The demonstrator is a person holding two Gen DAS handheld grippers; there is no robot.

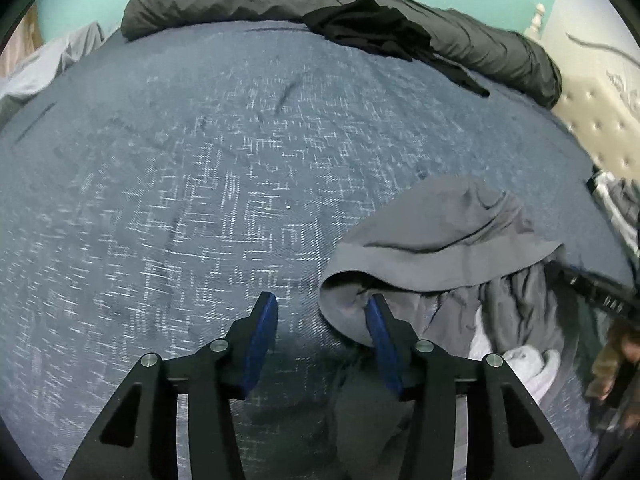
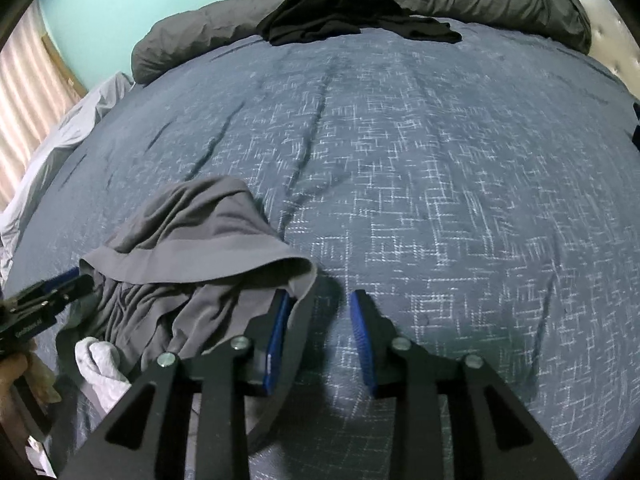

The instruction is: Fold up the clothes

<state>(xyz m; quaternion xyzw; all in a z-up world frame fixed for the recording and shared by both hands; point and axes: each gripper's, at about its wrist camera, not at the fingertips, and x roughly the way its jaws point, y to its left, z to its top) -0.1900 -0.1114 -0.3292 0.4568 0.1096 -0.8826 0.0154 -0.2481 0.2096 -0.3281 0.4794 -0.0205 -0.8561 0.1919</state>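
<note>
A crumpled grey garment (image 1: 440, 232) lies on the blue patterned bedcover (image 1: 200, 160), near the front edge. My left gripper (image 1: 320, 304) stands open at its left corner, where the folded hem curls around the right blue finger (image 1: 378, 320). In the right wrist view the same garment (image 2: 192, 232) lies to the left, and its hem drapes over the left finger (image 2: 280, 320) of my right gripper (image 2: 320, 300). That gripper is open too, and its pads press on nothing. More grey cloth is bunched under the hem.
A white cloth (image 1: 528, 364) lies beside the grey pile. A black garment (image 1: 372, 28) rests on a rolled dark grey duvet (image 1: 240, 0) at the far side of the bed. A tufted headboard (image 1: 592, 120) stands on the right. A hand (image 2: 12, 368) shows at the left edge.
</note>
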